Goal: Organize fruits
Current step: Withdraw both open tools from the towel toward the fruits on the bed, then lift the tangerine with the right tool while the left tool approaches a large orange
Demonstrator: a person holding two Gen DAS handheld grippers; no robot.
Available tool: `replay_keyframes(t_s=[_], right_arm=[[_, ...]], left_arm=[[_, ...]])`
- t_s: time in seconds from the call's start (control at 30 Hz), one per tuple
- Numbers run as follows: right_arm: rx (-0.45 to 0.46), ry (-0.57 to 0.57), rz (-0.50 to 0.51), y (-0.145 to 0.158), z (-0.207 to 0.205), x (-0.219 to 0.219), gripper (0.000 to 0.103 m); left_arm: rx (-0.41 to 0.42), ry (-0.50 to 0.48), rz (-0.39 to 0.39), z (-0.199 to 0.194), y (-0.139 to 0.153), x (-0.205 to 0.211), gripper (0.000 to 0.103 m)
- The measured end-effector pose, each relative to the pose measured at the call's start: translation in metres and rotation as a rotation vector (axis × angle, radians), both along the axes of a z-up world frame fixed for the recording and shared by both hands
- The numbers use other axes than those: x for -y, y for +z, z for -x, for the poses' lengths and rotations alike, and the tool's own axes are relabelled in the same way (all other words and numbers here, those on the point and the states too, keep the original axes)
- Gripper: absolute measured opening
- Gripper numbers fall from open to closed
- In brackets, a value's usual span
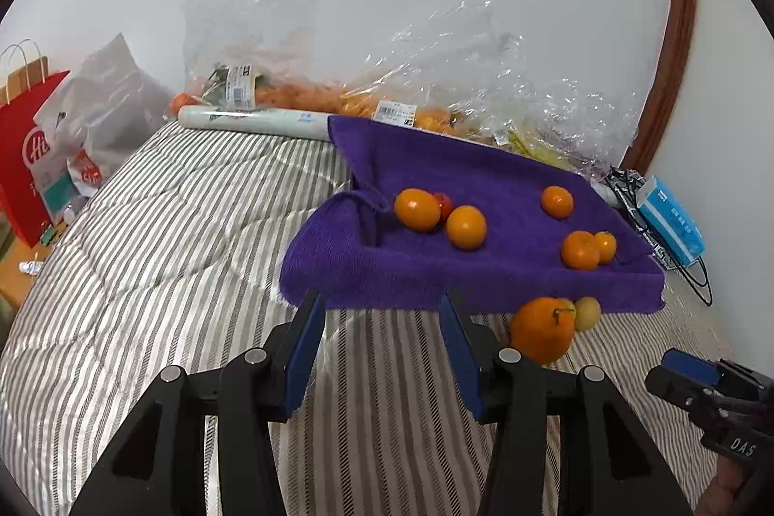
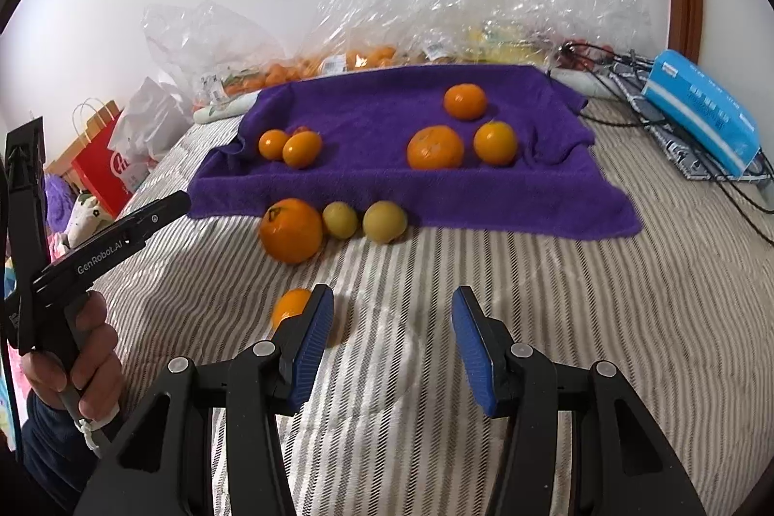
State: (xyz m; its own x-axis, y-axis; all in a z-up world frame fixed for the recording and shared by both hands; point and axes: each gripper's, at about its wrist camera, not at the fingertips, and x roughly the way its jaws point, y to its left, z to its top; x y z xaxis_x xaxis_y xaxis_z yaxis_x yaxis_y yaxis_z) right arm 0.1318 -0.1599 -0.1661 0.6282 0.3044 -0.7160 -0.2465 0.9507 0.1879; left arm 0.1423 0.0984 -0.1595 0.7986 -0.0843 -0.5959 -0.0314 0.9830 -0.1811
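Note:
A purple towel [image 2: 367,182] [image 1: 483,274] lies on the striped quilt with several oranges on it: a pair at the left [image 2: 290,146] and three at the right [image 2: 435,147]. In front of the towel lie a large orange [image 2: 291,230] [image 1: 542,330] and two yellow-green fruits [image 2: 384,221]. A small orange [image 2: 289,305] sits just left of my right gripper's left finger. My right gripper [image 2: 392,322] is open and empty above the quilt. My left gripper [image 1: 382,322] is open and empty at the towel's front edge.
Clear plastic bags of fruit [image 2: 367,56] line the wall behind the towel. A blue tissue pack [image 2: 701,114] and black cables [image 2: 629,119] lie at the right. A red paper bag [image 1: 24,172] stands at the left. The striped quilt [image 2: 532,298] covers the surface.

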Motion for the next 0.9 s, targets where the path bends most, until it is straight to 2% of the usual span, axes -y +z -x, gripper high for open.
replay_keyframes(t_s=[0.33, 0.6, 0.63, 0.73, 0.9], right_arm=[[-0.017, 0.081, -0.020, -0.012, 0.001, -0.030, 0.051], [-0.032, 0.129, 0.006, -0.019, -0.009, -0.053, 0.051], [-0.035, 0.128, 0.019, -0.020, -0.010, -0.055, 0.049], [-0.035, 0.138, 0.038, -0.023, -0.011, -0.059, 0.034], [-0.007, 0.143, 0.053, -0.019, -0.008, -0.055, 0.034]], left_arm=[[-0.019, 0.000, -0.011, -0.002, -0.003, 0.001, 0.047], [-0.036, 0.008, -0.002, -0.006, -0.005, -0.001, 0.047], [-0.039, 0.007, -0.001, -0.006, -0.006, -0.001, 0.047], [-0.042, 0.004, 0.000, -0.007, -0.006, 0.000, 0.047], [-0.044, -0.009, 0.005, -0.008, -0.007, 0.000, 0.047]])
